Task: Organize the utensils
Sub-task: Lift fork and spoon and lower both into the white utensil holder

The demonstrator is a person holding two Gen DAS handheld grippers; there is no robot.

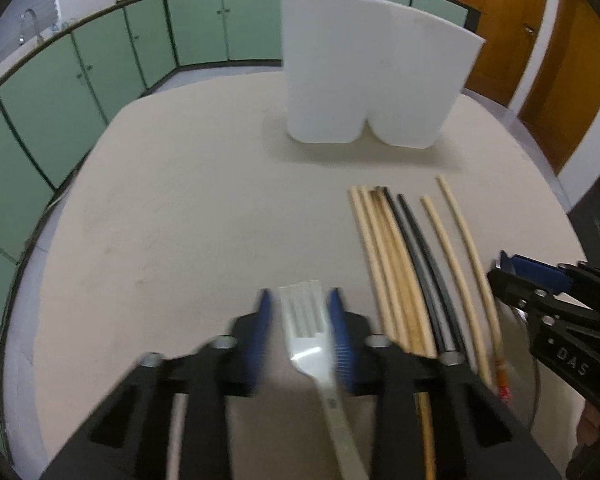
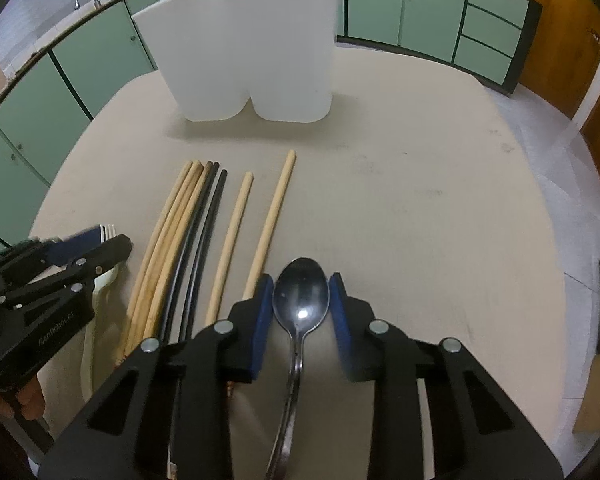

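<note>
Lying lengthwise between the spread fingers of each gripper, the fork (image 1: 305, 330) under the left gripper (image 1: 303, 312) and the spoon (image 2: 301, 292) under the right gripper (image 2: 302, 298) both point toward the white holder (image 1: 374, 76) farther along the counter (image 1: 188, 208), neither yet clamped.

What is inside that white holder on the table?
Nothing shows above the rim of the white holder, but its opaque walls hide the inside. The chopsticks, fork and spoon are all outside it.

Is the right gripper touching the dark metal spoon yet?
Cannot tell. In the right wrist view the spoon lies between the open right gripper's blue pads, filling most of the gap; no plain contact or clearance shows.
</note>
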